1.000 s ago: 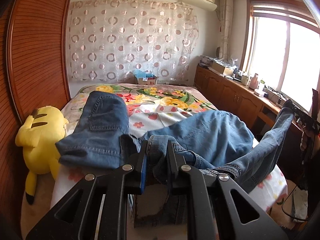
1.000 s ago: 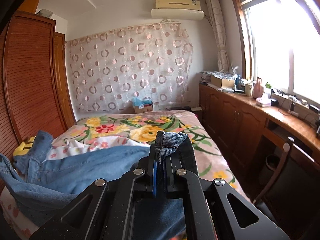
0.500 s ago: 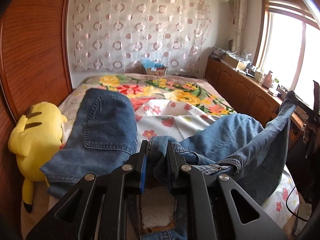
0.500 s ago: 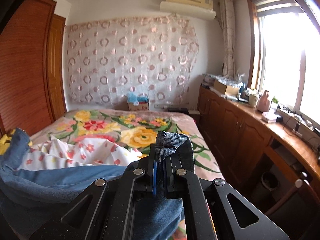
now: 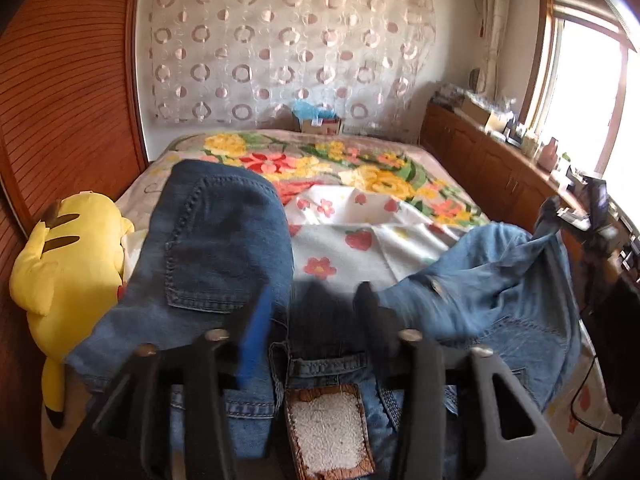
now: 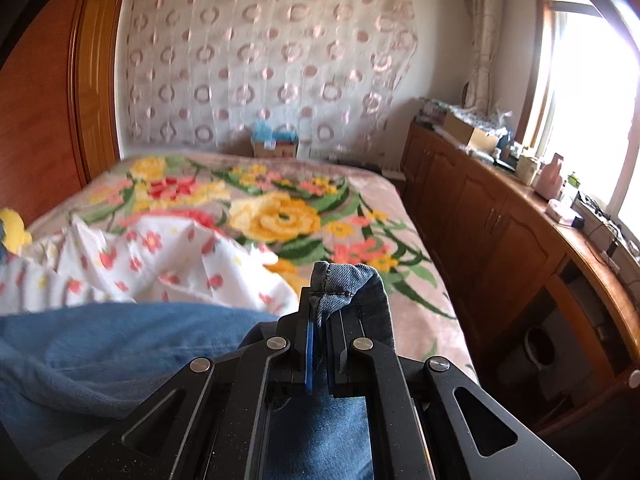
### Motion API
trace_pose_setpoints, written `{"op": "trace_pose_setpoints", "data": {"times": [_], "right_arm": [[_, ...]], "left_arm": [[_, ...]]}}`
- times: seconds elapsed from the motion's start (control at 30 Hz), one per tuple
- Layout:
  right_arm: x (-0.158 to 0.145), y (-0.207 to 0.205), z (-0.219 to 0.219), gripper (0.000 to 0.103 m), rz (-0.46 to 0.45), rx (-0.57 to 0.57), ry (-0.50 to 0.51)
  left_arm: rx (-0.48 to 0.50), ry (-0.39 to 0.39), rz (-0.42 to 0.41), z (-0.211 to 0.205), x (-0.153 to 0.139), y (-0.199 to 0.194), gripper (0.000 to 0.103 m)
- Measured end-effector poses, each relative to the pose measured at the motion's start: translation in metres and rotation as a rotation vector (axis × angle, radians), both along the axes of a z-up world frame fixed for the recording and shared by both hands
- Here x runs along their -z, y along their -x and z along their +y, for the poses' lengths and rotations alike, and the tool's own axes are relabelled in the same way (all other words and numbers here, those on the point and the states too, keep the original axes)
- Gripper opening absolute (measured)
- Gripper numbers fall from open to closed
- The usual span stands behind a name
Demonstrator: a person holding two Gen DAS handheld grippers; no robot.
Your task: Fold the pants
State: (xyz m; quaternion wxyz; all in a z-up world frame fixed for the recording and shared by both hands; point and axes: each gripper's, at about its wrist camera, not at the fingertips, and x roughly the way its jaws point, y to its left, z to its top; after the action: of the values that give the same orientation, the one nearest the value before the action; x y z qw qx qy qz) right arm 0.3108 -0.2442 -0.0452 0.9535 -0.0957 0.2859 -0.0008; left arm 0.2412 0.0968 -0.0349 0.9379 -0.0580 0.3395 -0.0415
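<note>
Jeans (image 5: 224,240) on bed (image 5: 360,216); waistband, gripped a sec ago, now loose btwn opening left gripper (image 5: 314,300) jaws. Hem pinched in right gripper (image 6: 318,312), jaws clamped. Waist patch (image 5: 328,428): no legible writing.

My left wrist camera looks along my fingers, tilted down, close over the jeans (image 5: 224,240) on the bed (image 5: 376,184), facing the circle-patterned curtain (image 5: 280,48). My right wrist camera faces likewise from farther right, beside the wooden cabinets (image 6: 480,216). Both share bed, curtain, window side.
</note>
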Motion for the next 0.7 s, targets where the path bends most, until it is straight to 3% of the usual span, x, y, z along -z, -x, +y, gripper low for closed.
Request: {"op": "trace_pose_setpoints", "data": {"times": [0.1, 0.37, 0.57, 0.7], "right_arm": [[-0.012, -0.008, 0.0, 0.004, 0.006, 0.002, 0.005], [-0.054, -0.017, 0.004, 0.004, -0.093, 0.032, 0.022], [-0.052, -0.016, 0.012, 0.004, -0.033, 0.021, 0.079], [-0.055, -0.005, -0.001, 0.019, 0.02, 0.035, 0.03]], "left_arm": [[-0.013, -0.023, -0.003, 0.004, -0.002, 0.005, 0.07], [-0.027, -0.061, -0.009, 0.002, 0.003, 0.013, 0.072], [-0.022, -0.059, 0.009, 0.001, 0.013, 0.022, 0.072], [-0.002, -0.063, 0.023, -0.004, 0.019, 0.033, 0.072]]}}
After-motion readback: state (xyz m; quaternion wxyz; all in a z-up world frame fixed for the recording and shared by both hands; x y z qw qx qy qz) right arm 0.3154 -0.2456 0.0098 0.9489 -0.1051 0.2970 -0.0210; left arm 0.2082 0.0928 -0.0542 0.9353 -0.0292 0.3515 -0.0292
